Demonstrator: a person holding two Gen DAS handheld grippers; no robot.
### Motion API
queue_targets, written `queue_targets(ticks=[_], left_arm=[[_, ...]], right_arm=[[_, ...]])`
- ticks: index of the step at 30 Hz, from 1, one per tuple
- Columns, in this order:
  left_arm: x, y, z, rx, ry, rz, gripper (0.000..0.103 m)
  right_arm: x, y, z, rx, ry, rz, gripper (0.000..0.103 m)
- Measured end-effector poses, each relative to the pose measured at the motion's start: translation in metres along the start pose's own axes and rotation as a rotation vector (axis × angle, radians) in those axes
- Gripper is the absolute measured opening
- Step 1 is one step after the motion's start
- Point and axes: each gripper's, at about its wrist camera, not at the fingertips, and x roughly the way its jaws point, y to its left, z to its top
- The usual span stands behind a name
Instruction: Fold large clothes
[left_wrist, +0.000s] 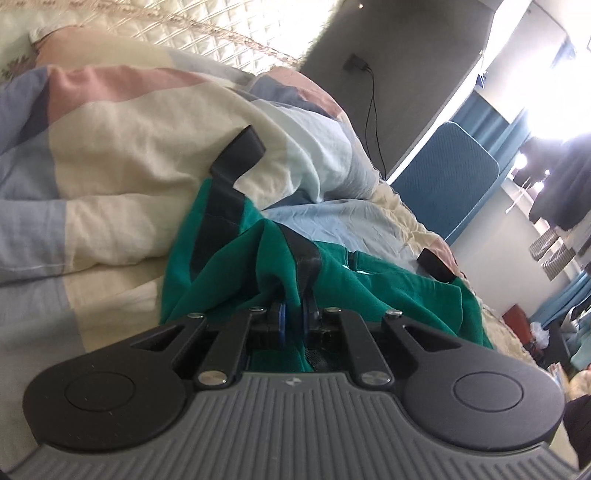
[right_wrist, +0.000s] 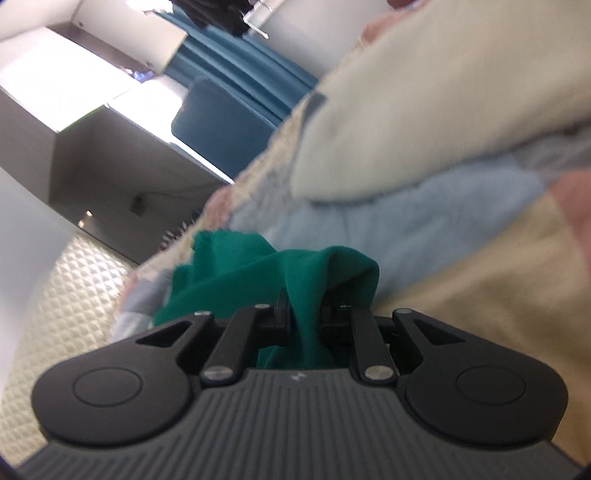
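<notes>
A green garment (left_wrist: 388, 291) with dark stripes lies bunched on a patchwork quilt (left_wrist: 122, 177) on a bed. My left gripper (left_wrist: 293, 314) is shut on a fold of it; green cloth runs up between the blue pads (left_wrist: 281, 317). Two black pieces (left_wrist: 238, 157) stick out of the cloth further on, and I cannot tell what they are. In the right wrist view my right gripper (right_wrist: 304, 310) is shut on another bunch of the green garment (right_wrist: 255, 266), which humps up over the fingers (right_wrist: 282, 306) and hides their tips.
The quilt (right_wrist: 424, 229) rises in thick folds beyond both grippers. A quilted cream headboard (left_wrist: 207, 26) stands behind the bed. Past the bed's edge are a blue chair (left_wrist: 443, 181), teal curtains (right_wrist: 236, 62) and a grey wall with a hanging cable (left_wrist: 371, 110).
</notes>
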Motion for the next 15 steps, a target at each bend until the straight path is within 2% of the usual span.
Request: queue_targets(ticks=[5,7,8,9,11,12,13,15], left_arm=[[-0.015,-0.009,-0.001,0.029,-0.024,0.014,0.013],[-0.023,-0.012,-0.003,0.027,-0.017,0.013,0.036],[-0.028,-0.014,-0.005,0.024,-0.003,-0.012,0.060],[-0.033,-0.015,-0.008,0.026,0.011,-0.037,0.071],[-0.050,-0.019,-0.014,0.035,0.004,-0.037,0.071],[-0.060,-0.022,-0.016,0.043,-0.006,-0.038,0.071],[-0.072,-0.024,-0.019,0.049,-0.019,-0.041,0.072],[-0.096,-0.029,-0.027,0.048,-0.038,-0.055,0.072]], right_arm=[[-0.008,0.001,0.001,0.030,-0.007,0.021,0.019],[-0.016,-0.001,0.001,0.081,0.002,0.047,0.021],[-0.020,-0.002,0.000,0.110,0.003,0.061,0.022],[-0.024,-0.004,0.000,0.142,0.003,0.074,0.025],[-0.030,-0.004,-0.003,0.183,0.002,0.103,0.046],[-0.035,-0.004,-0.004,0.195,-0.002,0.118,0.052],[-0.040,-0.001,-0.006,0.201,-0.006,0.129,0.062],[-0.050,0.006,-0.010,0.191,-0.015,0.128,0.067]])
